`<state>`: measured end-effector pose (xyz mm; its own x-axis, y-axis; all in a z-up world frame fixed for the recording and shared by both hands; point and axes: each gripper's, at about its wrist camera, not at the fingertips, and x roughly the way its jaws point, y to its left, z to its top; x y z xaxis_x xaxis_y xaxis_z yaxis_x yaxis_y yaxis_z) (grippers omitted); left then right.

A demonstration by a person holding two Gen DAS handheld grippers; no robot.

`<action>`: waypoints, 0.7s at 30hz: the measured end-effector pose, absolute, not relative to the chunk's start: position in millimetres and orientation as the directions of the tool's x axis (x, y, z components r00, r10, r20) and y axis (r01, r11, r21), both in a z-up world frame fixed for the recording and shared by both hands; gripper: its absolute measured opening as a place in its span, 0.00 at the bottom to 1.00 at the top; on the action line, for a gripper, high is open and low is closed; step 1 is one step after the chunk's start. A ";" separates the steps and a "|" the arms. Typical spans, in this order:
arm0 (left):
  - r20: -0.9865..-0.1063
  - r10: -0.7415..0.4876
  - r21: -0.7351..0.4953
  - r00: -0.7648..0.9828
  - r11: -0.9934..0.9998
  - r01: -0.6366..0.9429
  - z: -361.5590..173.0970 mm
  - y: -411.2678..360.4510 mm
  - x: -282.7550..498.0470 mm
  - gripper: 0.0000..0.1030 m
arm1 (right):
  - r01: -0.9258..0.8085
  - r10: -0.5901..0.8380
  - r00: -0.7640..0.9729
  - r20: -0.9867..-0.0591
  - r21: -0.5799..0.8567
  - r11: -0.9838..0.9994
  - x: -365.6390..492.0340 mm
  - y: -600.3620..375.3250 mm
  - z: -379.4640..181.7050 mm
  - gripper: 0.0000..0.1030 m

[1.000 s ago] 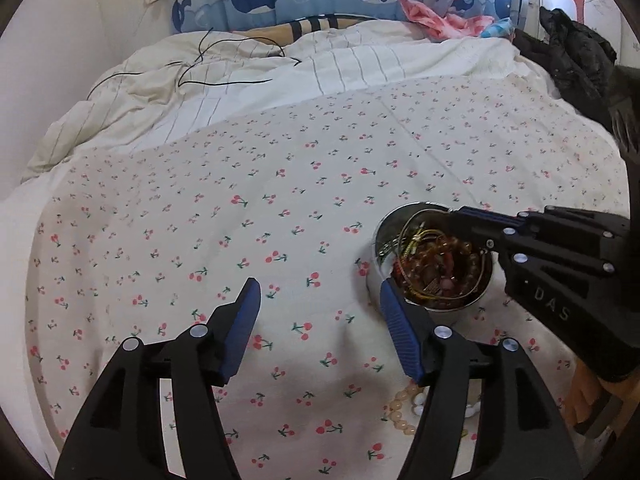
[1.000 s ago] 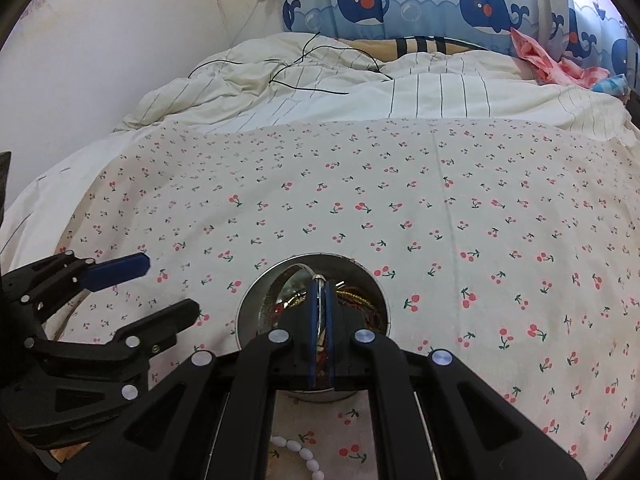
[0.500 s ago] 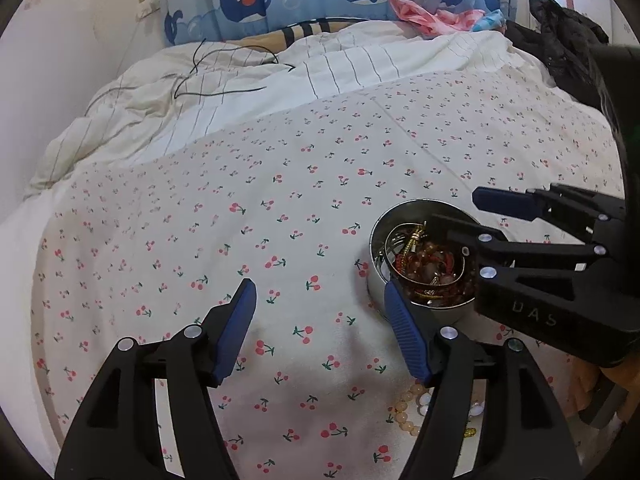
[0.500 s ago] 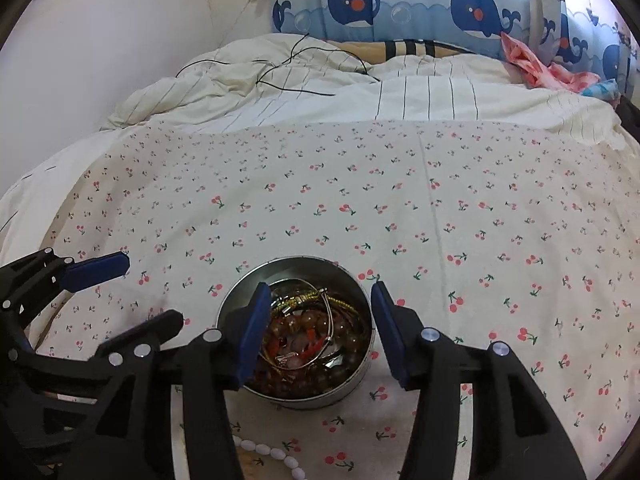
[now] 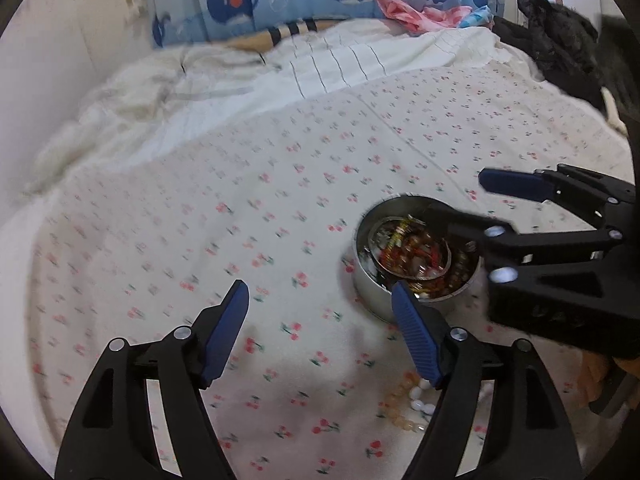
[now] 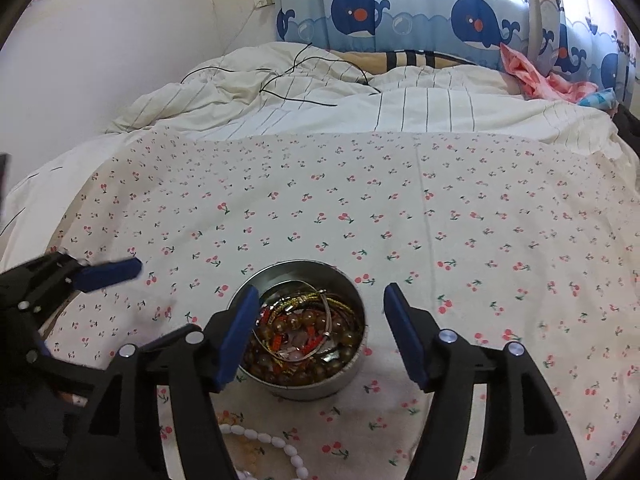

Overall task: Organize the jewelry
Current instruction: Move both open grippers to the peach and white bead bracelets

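A round metal tin (image 6: 344, 378) full of bead bracelets and bangles (image 6: 304, 334) sits on the cherry-print sheet; it also shows in the left wrist view (image 5: 368, 292). My right gripper (image 6: 322, 334) is open and empty, its fingers spread just above and in front of the tin. It shows from the side in the left wrist view (image 5: 472, 200). My left gripper (image 5: 320, 334) is open and empty, to the left of the tin. A white bead string (image 6: 276, 446) and orange beads (image 5: 404, 404) lie on the sheet in front of the tin.
The cherry-print sheet (image 6: 360, 208) covers the bed. A striped white duvet (image 6: 320, 96) with a black cable (image 6: 304, 72) lies at the back, under whale curtains. Dark clothes (image 5: 560, 52) lie at the far right.
My right gripper has opened wide and pulled back from the tin, empty. The left gripper has stayed open and shifted slightly.
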<state>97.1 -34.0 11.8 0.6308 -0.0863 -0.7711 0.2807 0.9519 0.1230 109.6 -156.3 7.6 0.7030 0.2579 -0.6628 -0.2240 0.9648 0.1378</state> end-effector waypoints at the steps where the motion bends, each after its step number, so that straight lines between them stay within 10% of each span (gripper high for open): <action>1: -0.786 -0.111 0.083 0.609 0.956 0.281 9.5 -28.4 99.8 0.68 | -0.224 0.254 0.705 -0.662 0.132 0.966 107.5 -158.8 8.7 0.66; 11: -0.855 -0.182 -0.095 0.486 0.976 0.198 -18.7 15.1 112.2 0.69 | -0.347 0.274 0.562 -0.780 0.078 0.935 79.7 -175.6 -21.3 0.67; 21: -0.872 -0.109 0.039 0.477 0.956 0.290 -26.4 -8.6 94.2 0.71 | -0.436 0.235 0.512 -0.826 -0.014 0.900 63.6 -148.8 -43.8 0.60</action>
